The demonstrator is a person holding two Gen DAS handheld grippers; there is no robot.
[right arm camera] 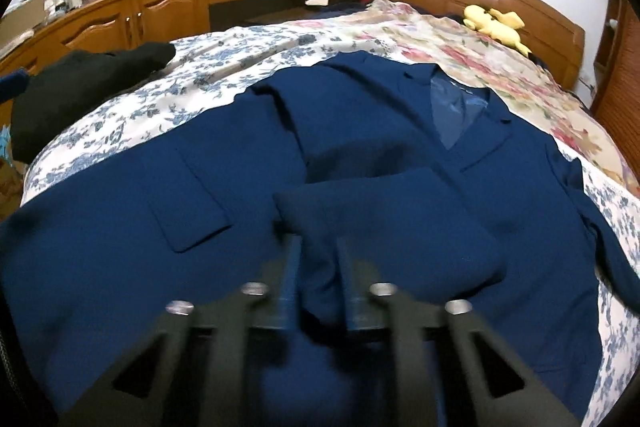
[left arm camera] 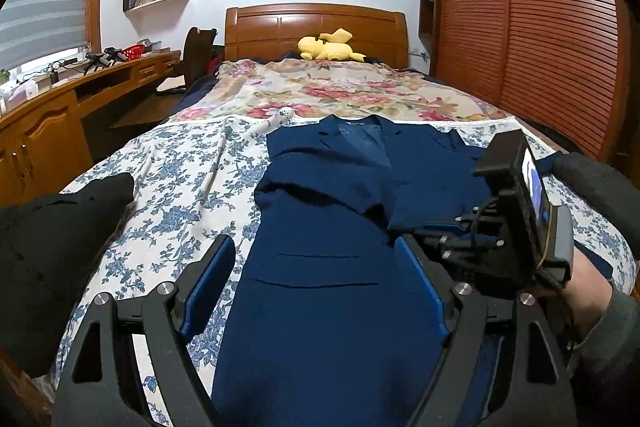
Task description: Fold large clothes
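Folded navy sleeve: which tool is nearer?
Right. The right tool has its fingers close together around the folded sleeve of the navy jacket. The left tool is open above the jacket's lower body, apart from the sleeve.

A dark navy blue woven suit jacket (left arm camera: 332,267) (right arm camera: 240,187) lies front-up and mostly flat on a bed, its notched collar pointing toward the headboard and its hem toward the cameras. The lapels fall open in a V, showing a lighter, shinier blue lining. One sleeve is folded inward across the chest, its cuff end lying on the front panel, slightly raised. A flap pocket sits flat on the lower front panel. The other sleeve trails outward along the jacket's edge. The fabric looks smooth, with soft creases near the folded sleeve.
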